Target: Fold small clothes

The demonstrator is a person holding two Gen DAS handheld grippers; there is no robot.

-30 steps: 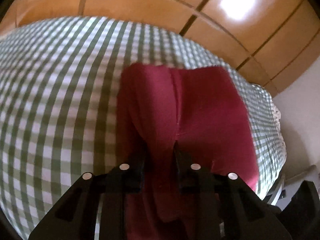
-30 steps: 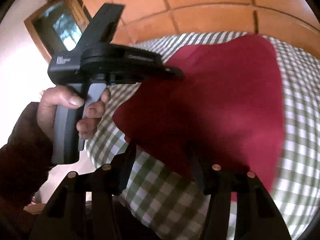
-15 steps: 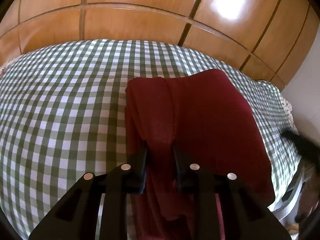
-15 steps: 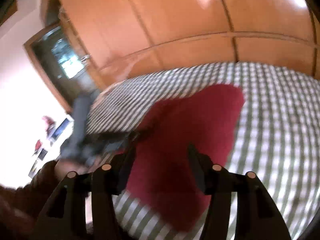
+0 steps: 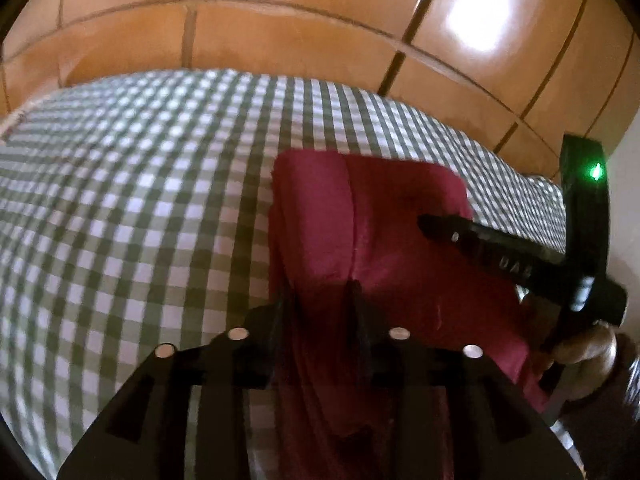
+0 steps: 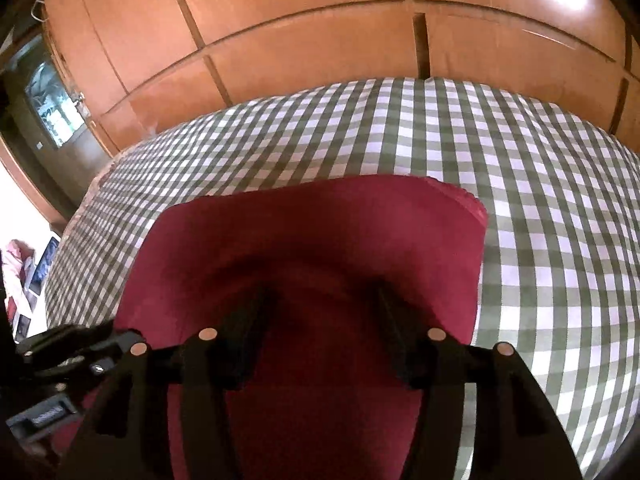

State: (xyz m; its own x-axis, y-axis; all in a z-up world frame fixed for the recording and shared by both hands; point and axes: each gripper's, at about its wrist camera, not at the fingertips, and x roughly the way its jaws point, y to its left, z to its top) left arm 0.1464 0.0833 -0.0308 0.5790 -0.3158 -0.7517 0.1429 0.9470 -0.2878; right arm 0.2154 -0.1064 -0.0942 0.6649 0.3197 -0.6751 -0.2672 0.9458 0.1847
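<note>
A dark red garment (image 5: 400, 248) lies on the green and white checked cloth (image 5: 140, 200), its near end hanging over the front edge. My left gripper (image 5: 320, 300) is shut on a fold of the garment near its left side. My right gripper (image 6: 324, 304) is open just above the garment (image 6: 320, 232), with red cloth between and under its fingers. The right gripper also shows in the left wrist view (image 5: 432, 226) over the garment's right side. The left gripper shows at the lower left of the right wrist view (image 6: 72, 344).
Wooden wardrobe doors (image 5: 280, 32) stand right behind the checked surface. A dark doorway or mirror (image 6: 52, 108) is at the far left. The checked cloth (image 6: 540, 200) spreads wide to the right of the garment.
The right gripper has swung in over the garment and now hovers low over its near part. The left gripper keeps its hold and has moved little.
</note>
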